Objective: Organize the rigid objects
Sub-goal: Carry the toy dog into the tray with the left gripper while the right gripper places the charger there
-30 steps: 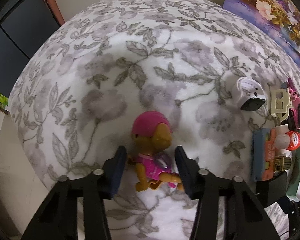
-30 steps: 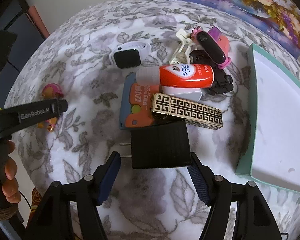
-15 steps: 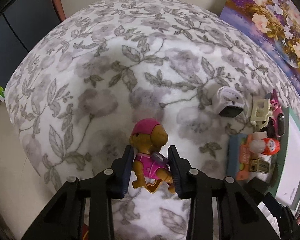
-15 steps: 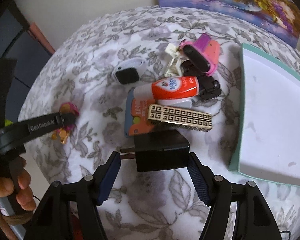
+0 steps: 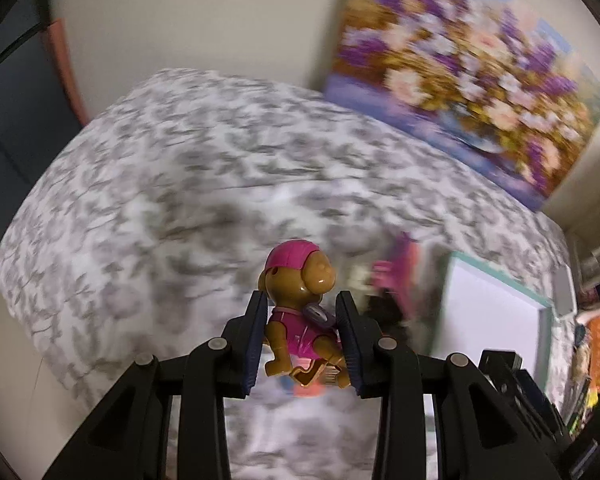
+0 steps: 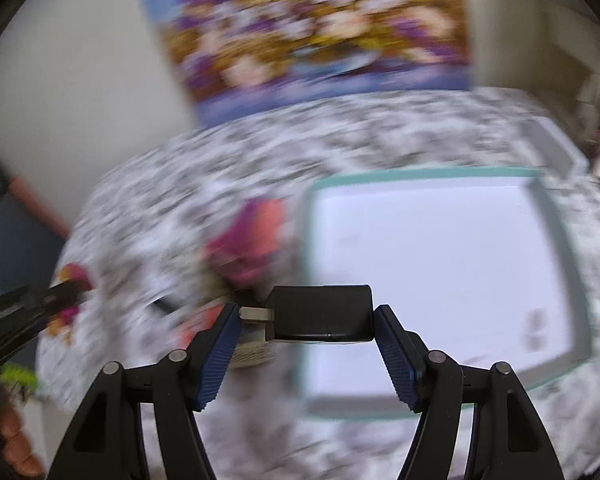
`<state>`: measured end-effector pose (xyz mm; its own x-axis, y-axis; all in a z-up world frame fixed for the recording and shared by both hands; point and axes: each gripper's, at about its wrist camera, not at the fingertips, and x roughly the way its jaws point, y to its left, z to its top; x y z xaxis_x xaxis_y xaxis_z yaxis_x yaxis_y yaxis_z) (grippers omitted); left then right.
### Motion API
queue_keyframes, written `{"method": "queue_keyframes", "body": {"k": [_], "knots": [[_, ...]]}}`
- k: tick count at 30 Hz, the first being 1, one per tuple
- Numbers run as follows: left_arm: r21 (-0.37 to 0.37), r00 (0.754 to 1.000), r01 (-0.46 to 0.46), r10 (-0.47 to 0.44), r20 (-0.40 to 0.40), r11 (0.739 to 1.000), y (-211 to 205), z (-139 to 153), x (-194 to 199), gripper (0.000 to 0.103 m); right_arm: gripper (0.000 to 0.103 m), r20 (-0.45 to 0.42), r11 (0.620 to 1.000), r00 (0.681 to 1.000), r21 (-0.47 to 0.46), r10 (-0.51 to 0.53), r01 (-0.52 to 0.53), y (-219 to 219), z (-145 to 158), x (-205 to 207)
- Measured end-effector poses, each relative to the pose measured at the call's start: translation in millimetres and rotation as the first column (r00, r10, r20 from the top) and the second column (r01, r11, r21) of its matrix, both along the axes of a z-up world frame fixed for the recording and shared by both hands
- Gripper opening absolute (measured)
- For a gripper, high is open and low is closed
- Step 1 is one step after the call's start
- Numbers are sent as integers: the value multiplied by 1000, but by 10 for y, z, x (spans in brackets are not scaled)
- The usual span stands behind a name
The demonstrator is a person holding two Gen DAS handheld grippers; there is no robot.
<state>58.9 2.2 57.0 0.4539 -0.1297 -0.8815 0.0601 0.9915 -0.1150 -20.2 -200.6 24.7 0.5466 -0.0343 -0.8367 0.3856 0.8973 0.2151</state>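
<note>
Both grippers lifted since second ago, loads off floral worktop (image 5: pixel 148 208). Left gripper (image 5: pixel 302 334) jaws clamp toy dog (image 5: pixel 300 312); right gripper (image 6: pixel 306 346) jaws hold black charger (image 6: pixel 320 312), prongs leftward, above teal tray (image 6: pixel 556 216). Step: carry to tray. Next: lower, release inside rim. Both tools tilt steeply down; background blurred.

Dog figure (image 5: pixel 298 312), charger (image 6: pixel 320 313) — now airborne

Glossy moulded plastic dog figure (image 5: pixel 298 312), matt black plastic charger (image 6: pixel 322 312) with metal prongs, ribbed blue pads (image 6: pixel 396 354), patterned cloth tablecloth (image 5: pixel 160 208), smooth tray (image 6: pixel 556 216).
</note>
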Motion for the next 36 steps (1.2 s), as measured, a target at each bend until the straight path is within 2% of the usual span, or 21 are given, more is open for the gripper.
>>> {"method": "queue_keyframes", "body": {"k": [5,10,15,23,27,34,35,36], "knots": [[-1,995,101,-101,-21,995,-673,-83,-29,37,71,-10,987,988,-58,-152,151,-583,29,-72],[-9,978,204,-204,-49,979,-1312,-210,-88,37,71,-26,968,970,-72,-244,241,-1052,-57,-142],[-8,960,274,-274,-53,962,-1750,-350,-98,37,71,-36,947,950,-104,-309,304,-1413,-123,-224],[-9,937,341,-340,-75,940,-2076,-607,-33,37,71,-60,925,928,-127,-367,358,-1749,-253,-255],[-6,928,365,-364,-80,931,-2134,-707,-9,37,71,-78,929,930,-120,-359,349,-1796,-349,-216],[13,917,392,-390,-82,920,-2168,-721,-45,37,71,-129,940,933,-117,-335,321,-1763,-500,-186],[15,918,390,-388,-84,921,-2155,-717,-47,38,71,-132,941,935,-124,-330,315,-1749,-500,-184],[18,920,384,-382,-86,923,-2131,-709,-43,45,71,-135,943,936,-125,-325,310,-1742,-502,-181]]}}
